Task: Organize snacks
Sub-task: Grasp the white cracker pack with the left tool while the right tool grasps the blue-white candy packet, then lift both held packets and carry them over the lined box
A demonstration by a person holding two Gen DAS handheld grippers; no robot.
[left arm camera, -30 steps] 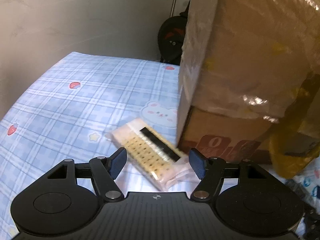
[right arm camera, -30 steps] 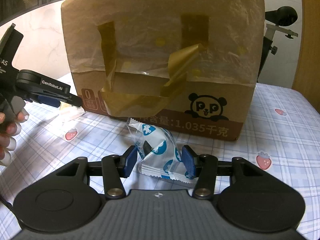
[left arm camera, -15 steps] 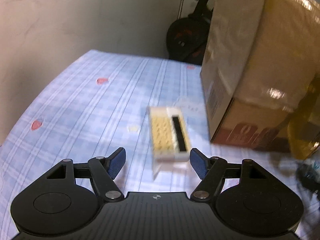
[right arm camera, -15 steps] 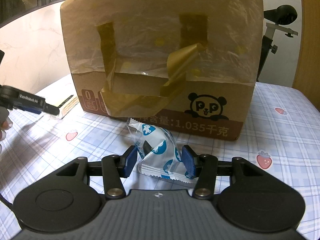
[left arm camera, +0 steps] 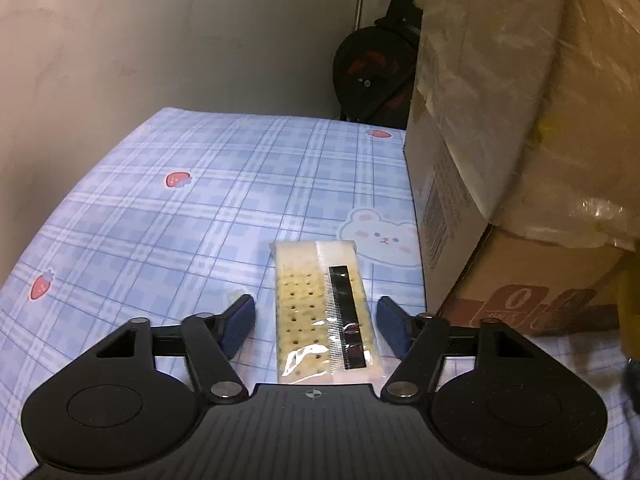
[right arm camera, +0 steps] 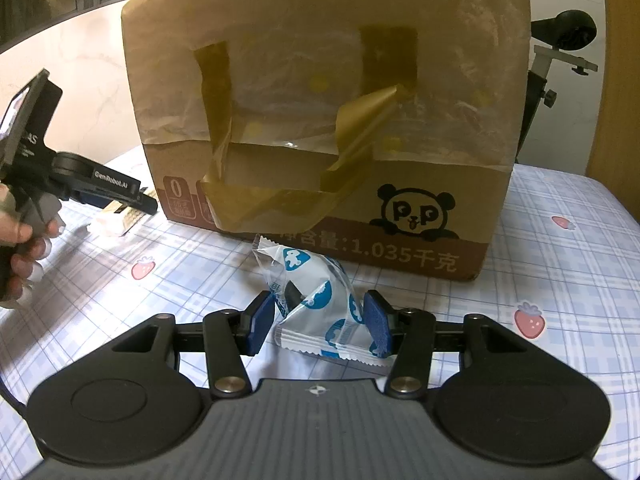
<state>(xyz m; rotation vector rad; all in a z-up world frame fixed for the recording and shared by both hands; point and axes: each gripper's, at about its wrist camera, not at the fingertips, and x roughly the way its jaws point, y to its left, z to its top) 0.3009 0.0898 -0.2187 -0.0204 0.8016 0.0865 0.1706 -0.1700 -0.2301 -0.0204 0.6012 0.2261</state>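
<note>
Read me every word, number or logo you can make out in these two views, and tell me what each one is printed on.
"GenRobot.AI": side of the left gripper.
"含量:1.035千克": red band of the cardboard box, first character partly hidden.
"P P": panda logo on the box.
"0": box badge, smaller characters under it unreadable.
Box side label and barcode: too small.
Blue-and-white snack packet: print unreadable.

**Dim room, bright patches, fisheye bend**

The left wrist view is dim, with a murky wall and glare on the cracker packet (left arm camera: 326, 312) at centre. The right wrist view is brighter at upper left; the cardboard box (right arm camera: 320, 120) looks hazy. Edges curve, and corners fall dark
</note>
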